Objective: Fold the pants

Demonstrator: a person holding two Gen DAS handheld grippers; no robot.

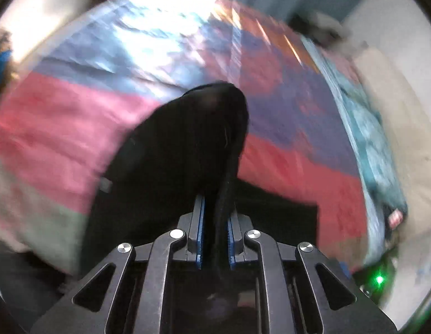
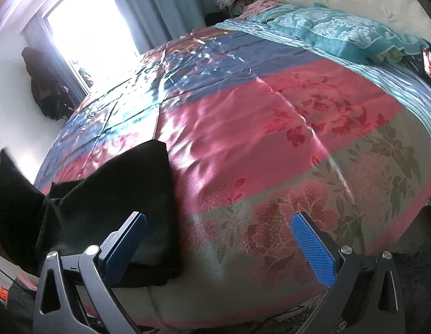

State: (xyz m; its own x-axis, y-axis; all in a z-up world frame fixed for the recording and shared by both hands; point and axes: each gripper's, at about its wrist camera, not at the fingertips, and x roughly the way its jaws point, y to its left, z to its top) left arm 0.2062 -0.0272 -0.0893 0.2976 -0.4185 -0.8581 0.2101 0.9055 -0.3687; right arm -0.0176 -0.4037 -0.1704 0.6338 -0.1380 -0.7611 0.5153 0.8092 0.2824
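Black pants (image 1: 187,144) lie on a bed with a shiny striped cover (image 1: 48,128). My left gripper (image 1: 215,217) is shut on a bunched fold of the pants, and the cloth rises in front of it and hides what lies behind. The view is blurred. In the right wrist view the pants (image 2: 118,194) lie at the near left of the bed cover (image 2: 271,139), partly lifted at the far left. My right gripper (image 2: 218,236) is open and empty, above the cover just right of the pants.
A teal patterned pillow and striped blanket (image 2: 340,33) lie at the head of the bed. A phone with a lit screen (image 2: 430,64) lies beside them. A bright window (image 2: 90,27) and curtains stand beyond the bed. A dark bag (image 2: 45,89) leans by the wall.
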